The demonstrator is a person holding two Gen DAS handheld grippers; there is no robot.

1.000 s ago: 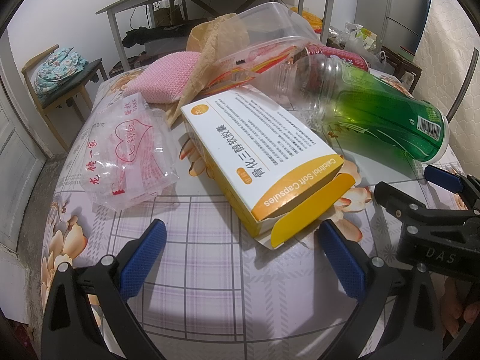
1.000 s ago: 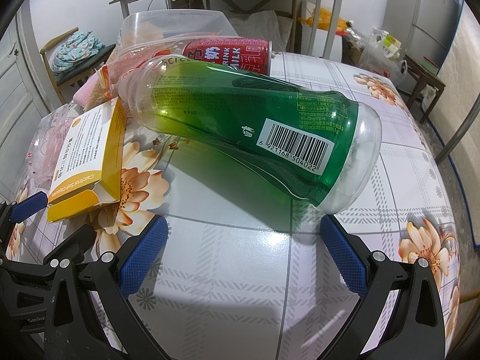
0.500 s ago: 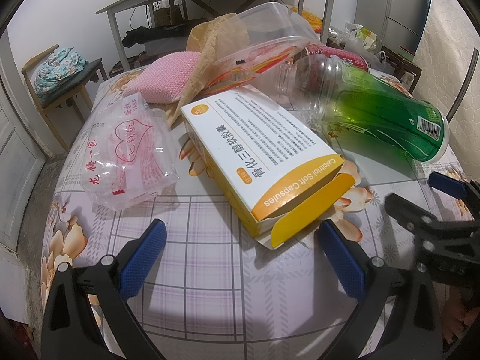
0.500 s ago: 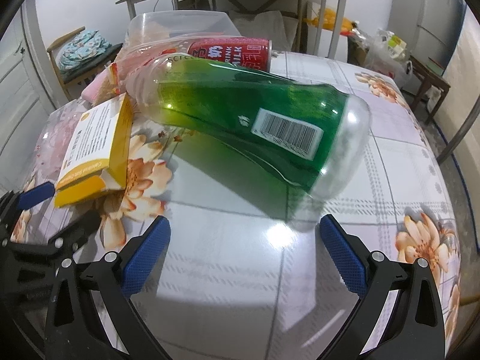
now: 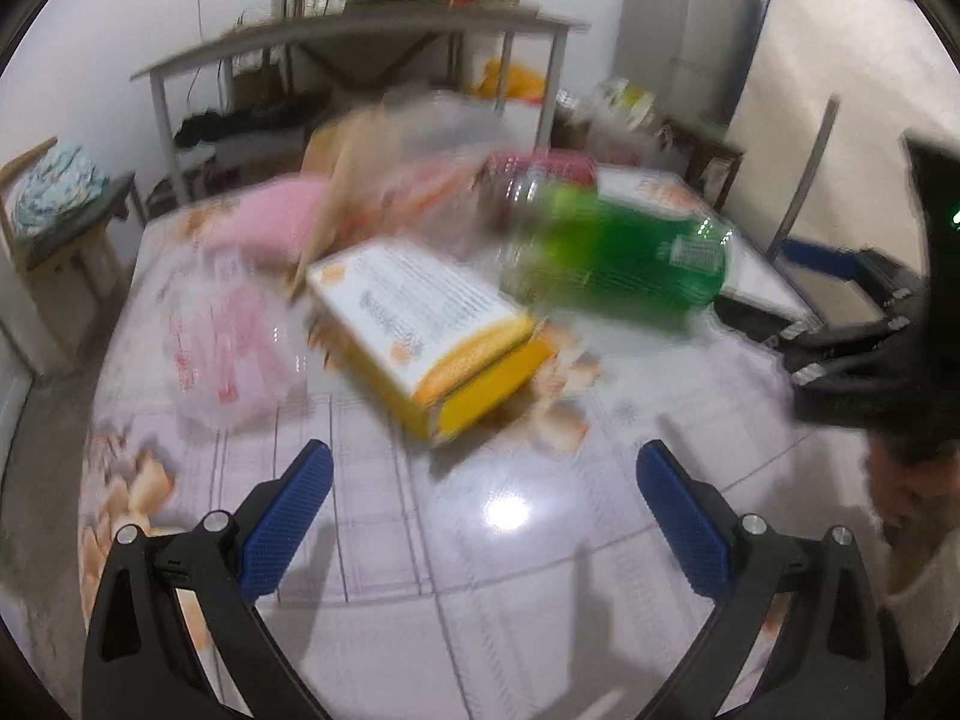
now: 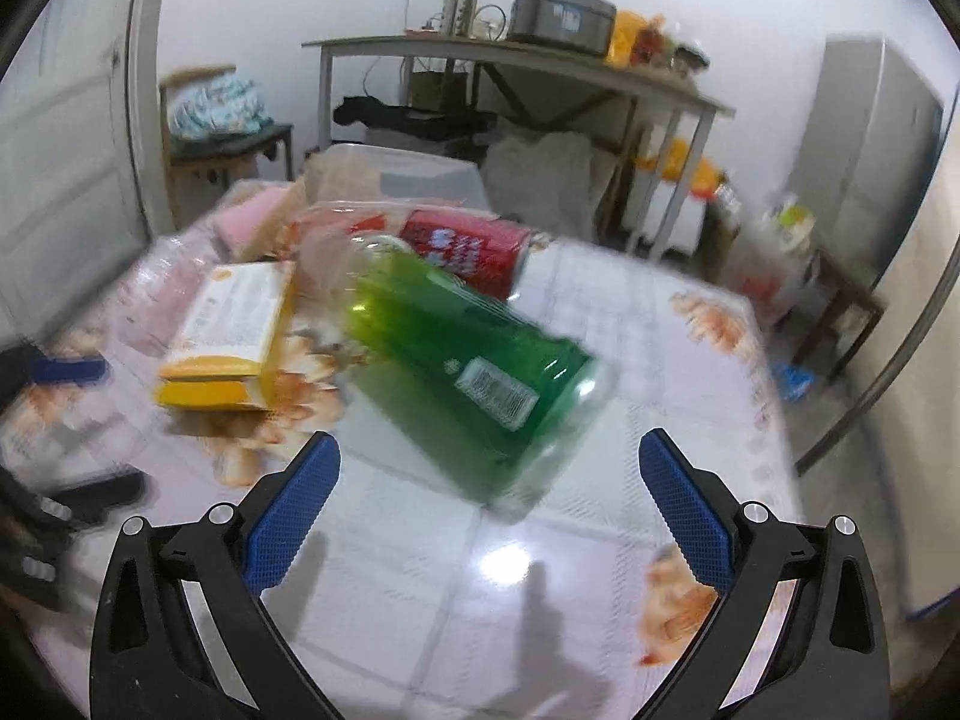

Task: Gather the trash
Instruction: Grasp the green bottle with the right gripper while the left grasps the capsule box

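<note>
Now both grippers, left (image 5: 483, 495) and right (image 6: 489, 489), have pulled back from the green bottle (image 6: 465, 369), jaws wide and empty, so nothing is collected yet.

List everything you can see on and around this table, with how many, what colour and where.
bottle: 1, green, lying on its side mid-table
box: 1, white and yellow, left of the bottle
can: 1, red, lying behind the bottle
plastic bag: 1, clear with red print, left of the box
pink pad: 1, pink, far left of the table
paper bag: 1, brown, behind the box
tub: 1, clear, far end of the table
table: 1, floral check cloth
bench: 1, grey, by the back wall
chair: 1, wooden, with a patterned bundle
left gripper: 1, black with blue pads, open
right gripper: 1, black with blue pads, open
</note>
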